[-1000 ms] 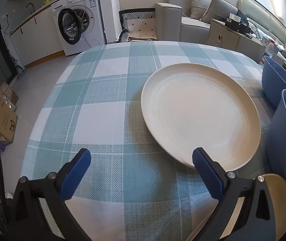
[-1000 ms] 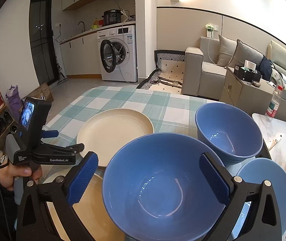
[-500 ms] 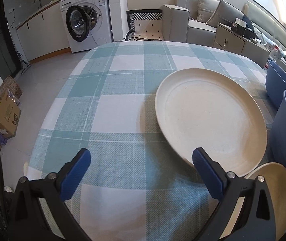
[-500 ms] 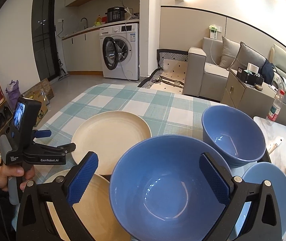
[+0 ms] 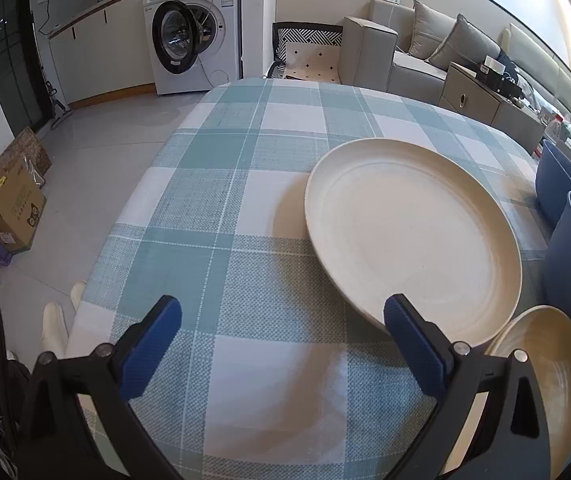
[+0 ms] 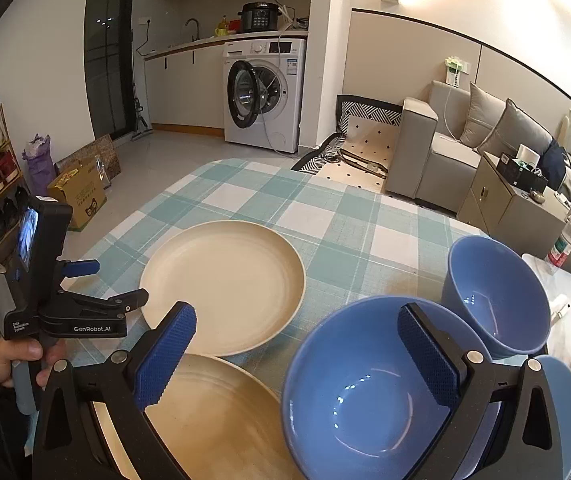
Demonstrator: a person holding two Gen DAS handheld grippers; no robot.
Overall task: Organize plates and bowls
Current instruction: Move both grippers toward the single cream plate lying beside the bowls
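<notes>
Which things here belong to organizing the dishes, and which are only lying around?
Job: large cream round plate; tan ridged plate; big blue bowl; smaller blue bowl; light blue dish.
Around: white washing machine; grey sofa; cardboard box.

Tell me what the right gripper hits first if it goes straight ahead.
Likely the near blue bowl: the right gripper is open, its right finger already over the rim. Height above it is unclear, so it might pass over.

The tan plate is cut off by the bottom edge and partly hidden behind the right gripper. The light blue bowl is mostly hidden. Washing machine labels are illegible
</notes>
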